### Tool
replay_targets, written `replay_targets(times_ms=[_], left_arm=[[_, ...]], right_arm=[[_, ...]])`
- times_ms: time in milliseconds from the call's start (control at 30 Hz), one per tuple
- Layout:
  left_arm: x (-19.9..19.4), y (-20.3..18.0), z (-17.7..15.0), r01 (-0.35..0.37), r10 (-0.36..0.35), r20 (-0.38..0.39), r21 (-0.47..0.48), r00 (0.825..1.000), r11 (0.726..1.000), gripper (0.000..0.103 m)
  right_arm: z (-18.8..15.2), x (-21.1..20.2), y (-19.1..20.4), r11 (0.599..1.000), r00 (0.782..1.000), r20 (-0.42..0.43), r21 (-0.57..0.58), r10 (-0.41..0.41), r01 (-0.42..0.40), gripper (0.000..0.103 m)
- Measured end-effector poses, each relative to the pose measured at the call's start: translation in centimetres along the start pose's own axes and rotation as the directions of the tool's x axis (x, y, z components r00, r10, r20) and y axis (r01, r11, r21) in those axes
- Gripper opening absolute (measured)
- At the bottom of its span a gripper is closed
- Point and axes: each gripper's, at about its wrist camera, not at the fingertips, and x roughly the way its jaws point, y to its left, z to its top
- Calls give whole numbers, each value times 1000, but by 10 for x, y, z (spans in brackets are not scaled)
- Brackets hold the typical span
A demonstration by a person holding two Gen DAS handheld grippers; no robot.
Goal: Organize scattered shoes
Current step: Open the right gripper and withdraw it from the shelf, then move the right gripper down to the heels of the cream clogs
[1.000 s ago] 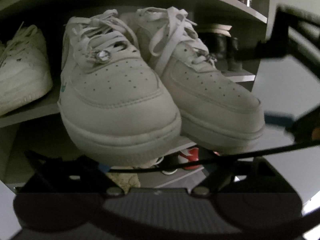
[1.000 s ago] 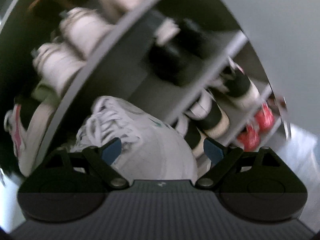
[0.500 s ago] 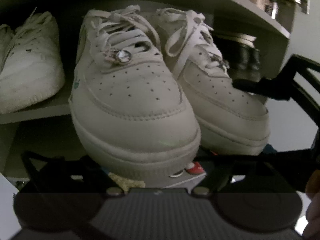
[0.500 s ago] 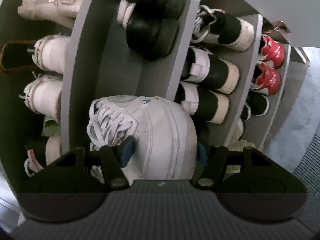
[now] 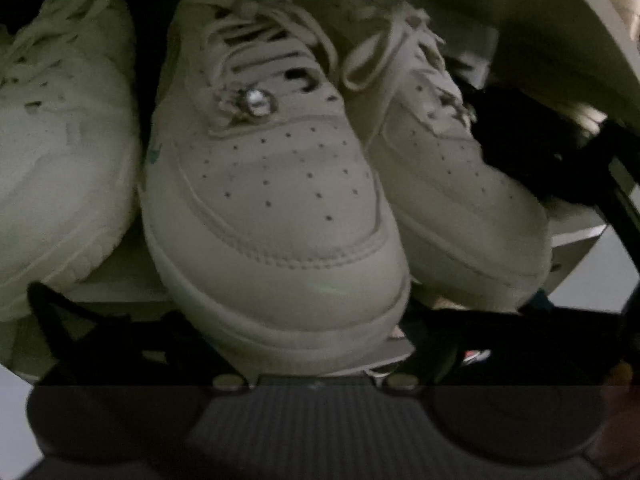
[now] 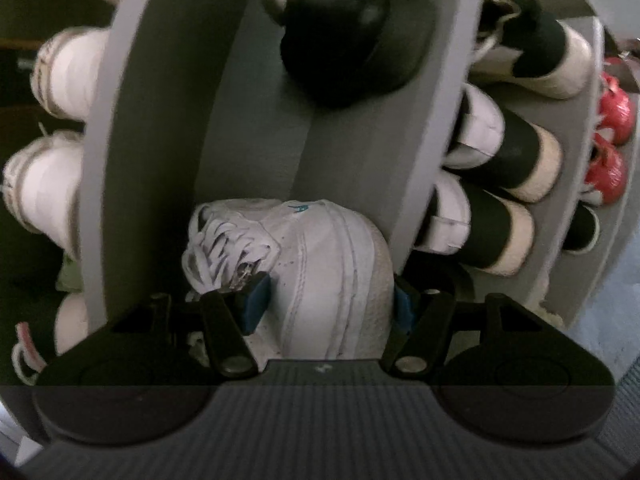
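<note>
Right wrist view: right gripper [image 6: 326,300] jaws opening but pads still pinch a white sneaker [image 6: 320,264], perforated toe, teal logo, on the grey shelf [image 6: 256,152]; left gripper's jaws can't tell

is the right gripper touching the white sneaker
Touching: the right wrist view shows the right gripper with both blue pads pressed on the white leather sneaker, though its jaws are opening.

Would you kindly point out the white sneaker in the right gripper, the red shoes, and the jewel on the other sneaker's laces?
white sneaker [image 6: 332,280]: right wrist view, on its side panel.
red shoes [image 6: 608,168]: right wrist view, on the lower shoe's toe.
jewel [image 5: 258,100]: left wrist view, on its shiny centre.
</note>
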Motion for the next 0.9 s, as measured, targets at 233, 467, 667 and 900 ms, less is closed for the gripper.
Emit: replay_targets(times_ms=[233, 467, 667, 900], left_arm=[[-37, -14, -47, 45, -42, -32, 102, 999, 994, 96], [-78, -54, -97, 165, -138, -149, 186, 979, 969, 98], [-99, -127, -129, 344, -267, -264, 309, 927, 887, 98], [-135, -161, -194, 541, -375, -471, 288, 798, 790, 99]], right_arm=[[7, -24, 0, 999, 1000, 5, -52, 5, -5, 61], [8, -72, -16, 997, 997, -30, -40, -69, 68, 60], [10, -137, -52, 981, 981, -45, -52, -191, 188, 60], [21, -206, -87, 953, 955, -1, -54, -298, 297, 60]])
